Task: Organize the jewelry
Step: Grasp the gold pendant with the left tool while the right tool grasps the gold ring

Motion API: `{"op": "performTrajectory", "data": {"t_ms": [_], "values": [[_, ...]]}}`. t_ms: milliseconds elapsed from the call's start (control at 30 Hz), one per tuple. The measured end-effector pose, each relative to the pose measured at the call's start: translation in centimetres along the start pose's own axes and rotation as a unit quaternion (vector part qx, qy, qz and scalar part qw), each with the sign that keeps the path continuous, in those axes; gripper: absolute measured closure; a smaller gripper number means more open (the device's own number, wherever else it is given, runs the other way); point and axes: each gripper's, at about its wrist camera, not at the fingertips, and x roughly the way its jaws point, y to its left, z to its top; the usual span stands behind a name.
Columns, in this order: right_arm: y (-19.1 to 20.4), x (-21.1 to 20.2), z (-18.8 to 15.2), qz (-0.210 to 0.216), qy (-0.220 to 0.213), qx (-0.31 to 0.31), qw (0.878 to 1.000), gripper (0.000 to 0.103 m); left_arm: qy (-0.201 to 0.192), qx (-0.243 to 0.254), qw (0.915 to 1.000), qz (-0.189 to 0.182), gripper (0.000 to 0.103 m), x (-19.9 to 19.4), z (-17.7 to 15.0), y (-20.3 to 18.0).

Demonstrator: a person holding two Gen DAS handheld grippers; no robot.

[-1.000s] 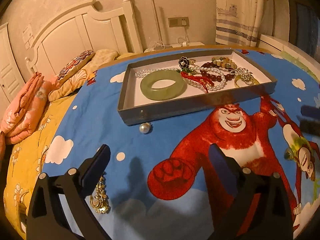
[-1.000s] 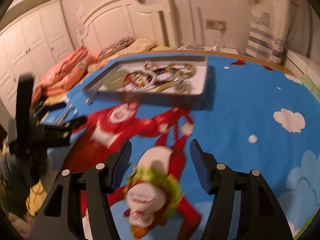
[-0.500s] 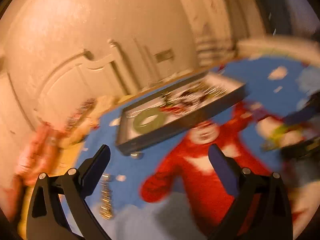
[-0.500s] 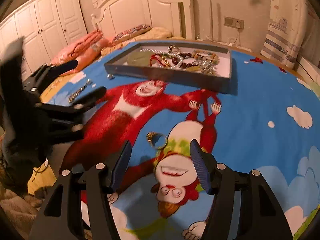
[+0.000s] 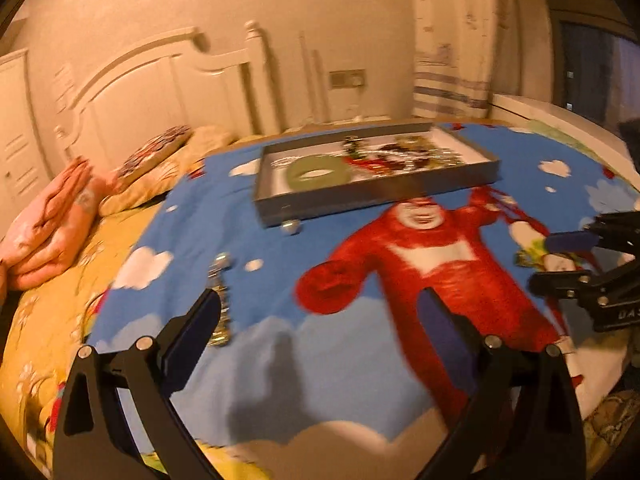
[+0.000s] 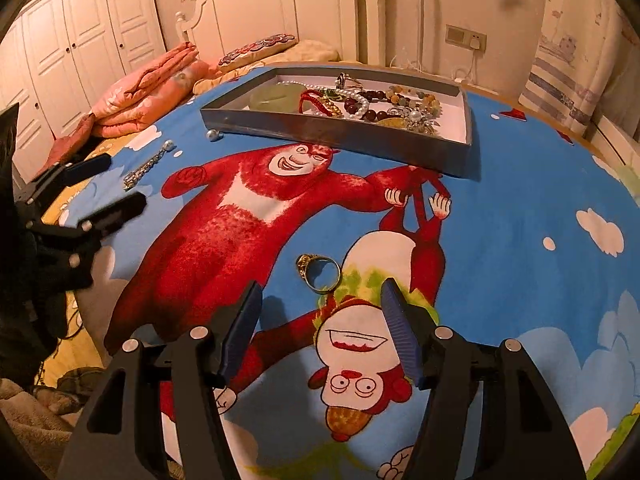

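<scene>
Tray [image 6: 336, 136]: far on the cloth [image 6: 520, 184], holding the bangle [image 6: 276, 94] and beads [image 6: 416, 98].
Pearl [image 6: 212, 134]: just before the tray's left corner.
Chain [image 6: 146, 165]: left, nearer than the pearl.
Ring [image 6: 319, 273]: near, just ahead of the right gripper [image 6: 320, 334].

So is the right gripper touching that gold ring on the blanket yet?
Apart. The right wrist view shows the gold ring lying on the blanket ahead of the open right gripper, with bare fabric between the ring and both fingers.
</scene>
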Motion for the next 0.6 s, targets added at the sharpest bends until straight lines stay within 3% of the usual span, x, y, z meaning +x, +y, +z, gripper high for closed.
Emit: {"op": "performTrajectory", "data": {"t_ms": [167,400,600], "values": [[0.2,0.4,0.3,-0.003,0.000,-0.002,1.000,0.043,0.029,-0.027,0.9978,0.053,0.005,0.7,0.6,2.4],[0.8,1.0,0.9,-0.011,0.007,-0.015,1.000,0.045,0.095,-0.086,0.9903,0.054,0.005,3.3,0.1,5.7],[0.7,1.0,0.9,-0.016,0.003,-0.014,1.000,0.058,0.112,-0.110,0.9862,0.053,0.005,4.2,-0.3,7.0]]}}
